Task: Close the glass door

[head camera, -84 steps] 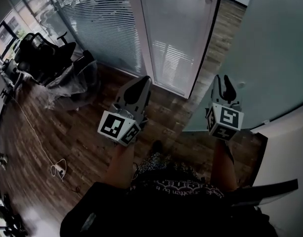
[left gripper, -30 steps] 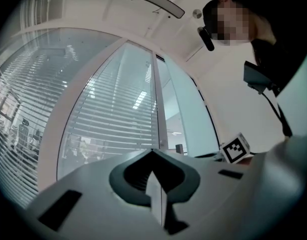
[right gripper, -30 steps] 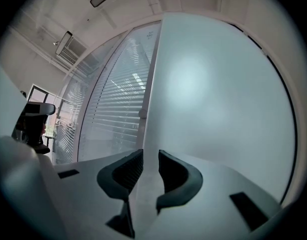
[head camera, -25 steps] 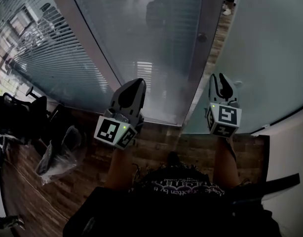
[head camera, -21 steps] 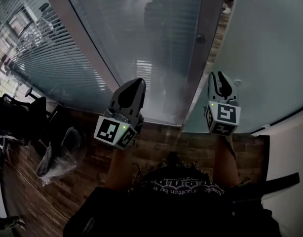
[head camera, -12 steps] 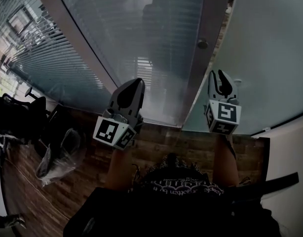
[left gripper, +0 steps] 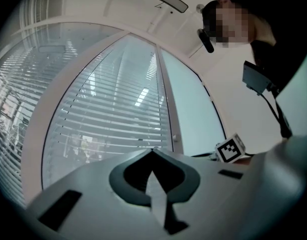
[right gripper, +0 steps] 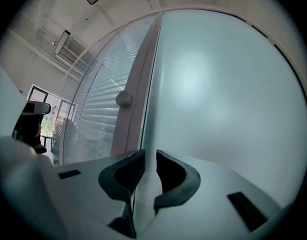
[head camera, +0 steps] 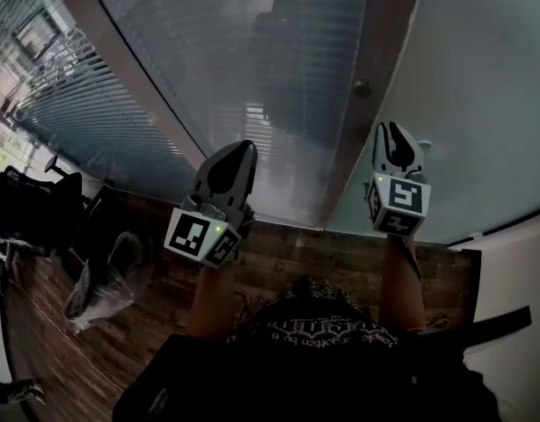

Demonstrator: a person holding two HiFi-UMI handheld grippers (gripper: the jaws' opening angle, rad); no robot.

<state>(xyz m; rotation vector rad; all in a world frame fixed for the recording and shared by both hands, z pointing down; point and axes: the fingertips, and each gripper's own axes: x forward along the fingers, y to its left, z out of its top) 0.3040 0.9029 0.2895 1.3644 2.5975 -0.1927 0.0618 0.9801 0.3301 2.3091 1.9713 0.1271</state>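
A big glass wall (head camera: 208, 60) with blinds fills the left and middle. The glass door (head camera: 481, 86), pale and cloudy, fills the right. Its edge lies right along a brown frame (head camera: 375, 51) that stands between the two. The wood floor (head camera: 279, 253) runs below them, and a white wall (head camera: 516, 306) is on the far right. Black chairs (head camera: 32, 214) and a clear plastic bag (head camera: 98, 280) sit well off to the left, away from the door.

The left gripper (head camera: 244, 146) points at the blinds, its jaws pressed together on nothing. The right gripper (head camera: 393, 130) points at the door near its edge. Its jaws have just been closing but are a little apart, pinching nothing. A small round knob (head camera: 363, 87) sits on the frame, near the right gripper.
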